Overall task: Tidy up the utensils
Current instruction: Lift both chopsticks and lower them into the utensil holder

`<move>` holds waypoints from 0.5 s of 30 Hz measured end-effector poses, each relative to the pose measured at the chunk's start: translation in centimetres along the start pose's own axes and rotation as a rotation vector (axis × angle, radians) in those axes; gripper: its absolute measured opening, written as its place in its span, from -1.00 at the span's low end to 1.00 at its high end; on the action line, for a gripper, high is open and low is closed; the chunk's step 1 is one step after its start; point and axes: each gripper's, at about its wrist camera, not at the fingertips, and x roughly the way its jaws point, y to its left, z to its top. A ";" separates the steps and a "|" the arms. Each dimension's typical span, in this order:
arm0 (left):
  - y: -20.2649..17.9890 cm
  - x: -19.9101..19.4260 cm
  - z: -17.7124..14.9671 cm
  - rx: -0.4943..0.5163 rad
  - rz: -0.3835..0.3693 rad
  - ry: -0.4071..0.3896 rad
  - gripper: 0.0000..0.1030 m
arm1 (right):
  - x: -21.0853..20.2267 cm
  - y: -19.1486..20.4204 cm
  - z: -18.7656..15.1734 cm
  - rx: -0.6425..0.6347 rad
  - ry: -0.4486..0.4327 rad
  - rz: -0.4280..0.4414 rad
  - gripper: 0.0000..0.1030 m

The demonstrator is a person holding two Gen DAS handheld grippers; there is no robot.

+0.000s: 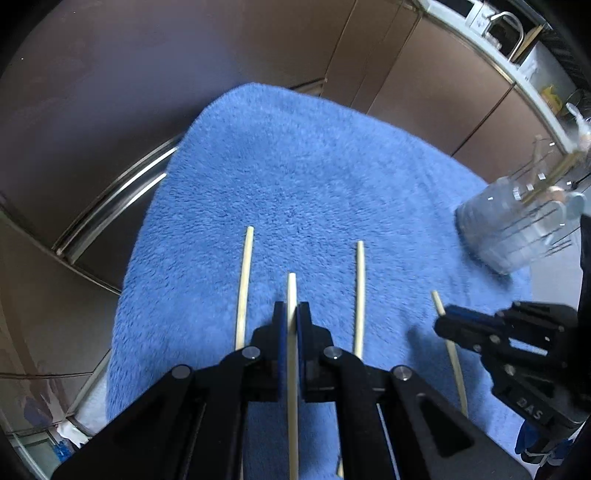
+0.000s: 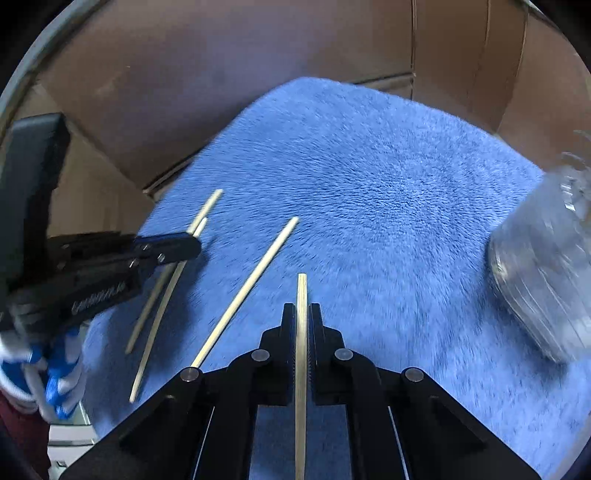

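Pale wooden chopsticks lie on a blue fleece cloth (image 1: pixel 314 177). My left gripper (image 1: pixel 291 314) is shut on one chopstick (image 1: pixel 292 291) that sticks out past the fingertips. Two loose chopsticks lie beside it, one on the left (image 1: pixel 244 288) and one on the right (image 1: pixel 359 295). My right gripper (image 2: pixel 303 314) is shut on another chopstick (image 2: pixel 302 291); it shows in the left wrist view (image 1: pixel 448 321) at the right. A clear glass jar (image 1: pixel 517 221) holding utensils stands at the cloth's right edge, blurred, also in the right wrist view (image 2: pixel 543 273).
Brown cardboard walls (image 2: pixel 221 74) stand behind the cloth. Metal rails (image 1: pixel 118 206) run along the left. A counter with a faucet (image 1: pixel 506 26) is far off at the upper right. A gloved hand (image 2: pixel 48 369) holds the left gripper (image 2: pixel 192 245) in the right wrist view.
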 end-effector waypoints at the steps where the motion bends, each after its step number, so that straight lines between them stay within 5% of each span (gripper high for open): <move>1: -0.1 -0.8 -0.3 -0.003 -0.005 -0.014 -0.92 | -1.2 0.2 -0.7 -0.011 -0.024 0.014 -0.88; 15: -4.7 -12.7 -6.7 0.029 -0.095 -0.277 -0.92 | -16.3 -1.0 -11.9 -0.013 -0.396 0.050 -0.88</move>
